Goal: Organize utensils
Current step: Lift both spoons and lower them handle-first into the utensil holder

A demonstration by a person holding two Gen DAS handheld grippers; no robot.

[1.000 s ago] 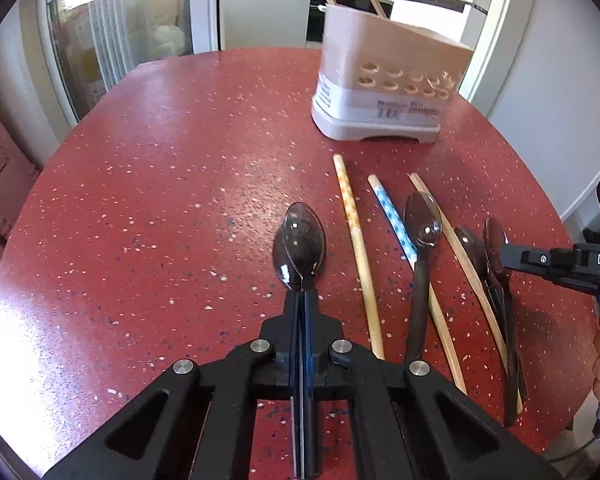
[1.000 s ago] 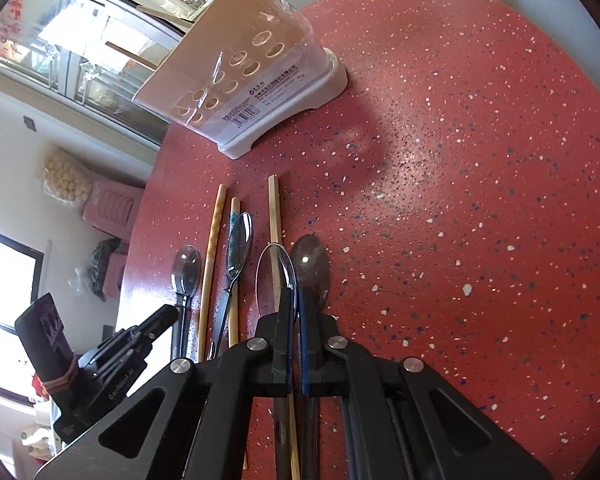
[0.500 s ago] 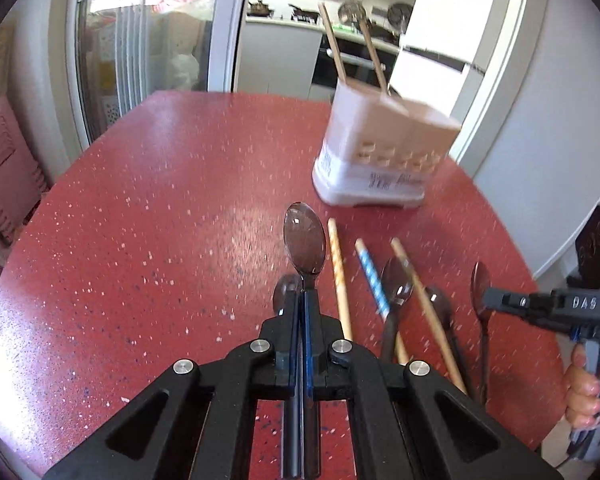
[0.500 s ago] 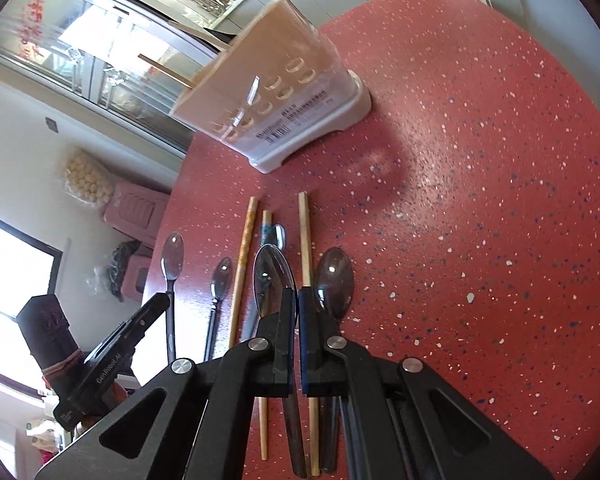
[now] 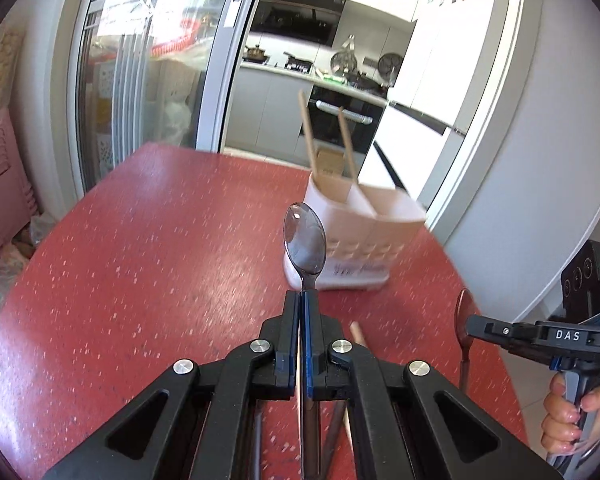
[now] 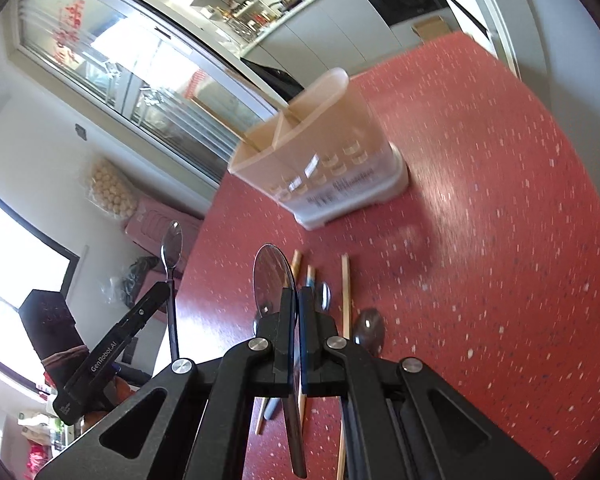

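- Both grippers have come up off the red worktop (image 5: 148, 248) since a second ago, each carrying a spoon that lay flat on it then; the remaining utensils now sit lower in both views.
- My left gripper (image 5: 302, 300) is clamped tight on the neck of a clear dark spoon (image 5: 305, 240), whose bowl stands up just ahead of the fingertips.
- Ahead of that gripper and a little to its right stands the utensil holder (image 5: 360, 236), beige above a white base, with two wooden chopsticks (image 5: 310, 136) leaning out of its rear compartment.
- My right gripper (image 6: 294, 300) is likewise closed on a second clear spoon (image 6: 271, 280), bowl up and just left of the fingertips, handle running back down between the jaws.
- Below and ahead of the right gripper, still on the worktop, lie three chopsticks (image 6: 345, 292), one with a blue pattern, and another spoon (image 6: 368, 330) just to the gripper's right.
- From the left wrist view I see the right gripper off to the right, held by a hand (image 5: 568, 412), its spoon lifted clear of the worktop.
- Motion blur softens the holder in both views, so I cannot read its label.
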